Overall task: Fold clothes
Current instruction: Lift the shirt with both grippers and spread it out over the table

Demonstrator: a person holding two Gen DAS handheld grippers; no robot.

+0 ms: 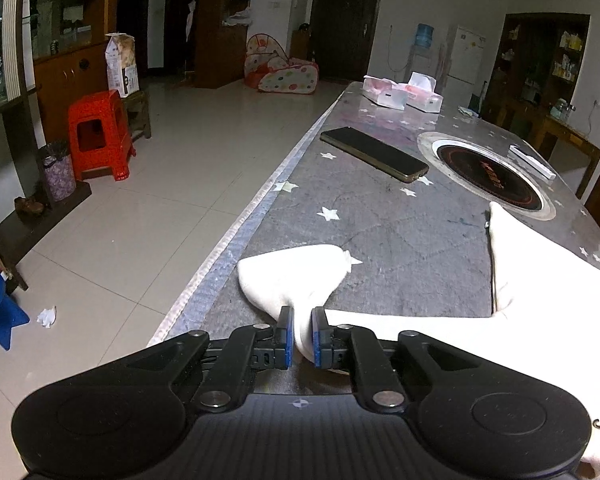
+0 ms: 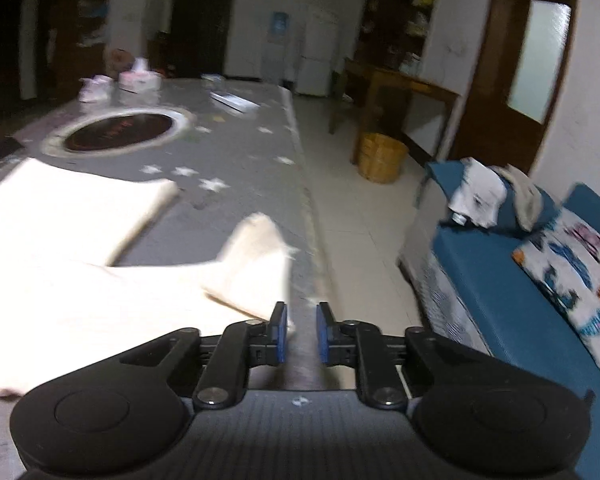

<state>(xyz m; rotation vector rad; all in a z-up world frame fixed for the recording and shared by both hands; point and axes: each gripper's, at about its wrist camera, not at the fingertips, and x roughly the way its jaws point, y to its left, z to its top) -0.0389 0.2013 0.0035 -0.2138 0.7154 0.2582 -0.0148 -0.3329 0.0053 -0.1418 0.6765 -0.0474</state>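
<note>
Left tongs (image 1: 301, 332) clamp a fold of the white cotton garment (image 1: 296, 276) at lower centre; it spreads rightward across the grey star-patterned counter (image 1: 400, 240). Right tongs (image 2: 301, 332) stand apart, empty, cloth just left.

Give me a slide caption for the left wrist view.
Left gripper pinching a white garment at the star-patterned table's edge.
</note>
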